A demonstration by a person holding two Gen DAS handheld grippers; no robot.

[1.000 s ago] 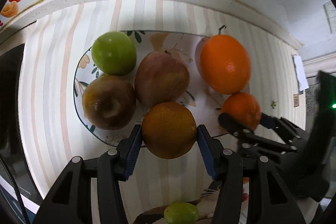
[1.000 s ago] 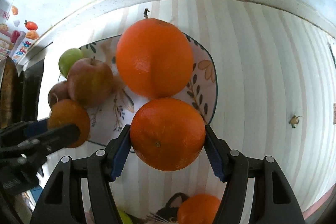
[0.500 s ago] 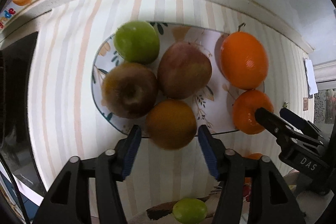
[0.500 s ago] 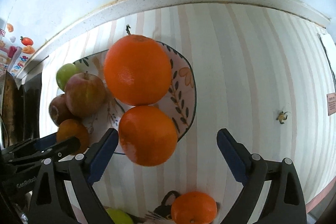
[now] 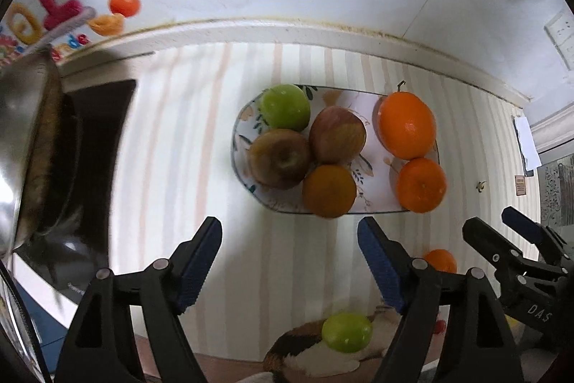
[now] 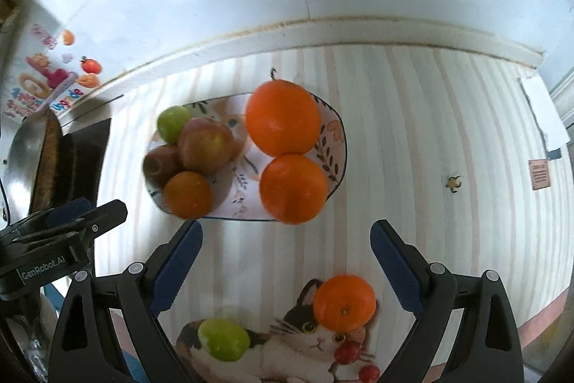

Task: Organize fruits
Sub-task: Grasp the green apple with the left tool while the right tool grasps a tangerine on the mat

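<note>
both my grippers have let go and lifted back. my left gripper [image 5: 288, 237] has just been opening, empty; dull orange [image 5: 329, 191] on the plate [image 5: 376, 167]. my right gripper [image 6: 287, 241] gapes empty; bright orange [image 6: 293, 188] on the plate's near rim.

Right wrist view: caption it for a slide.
Open right gripper above a plate of six fruits; an orange and green fruit wait on the cat mat.

Soft, even indoor light, strong fisheye bending with dark vignetted corners, motion blur toward the left edges.
</note>
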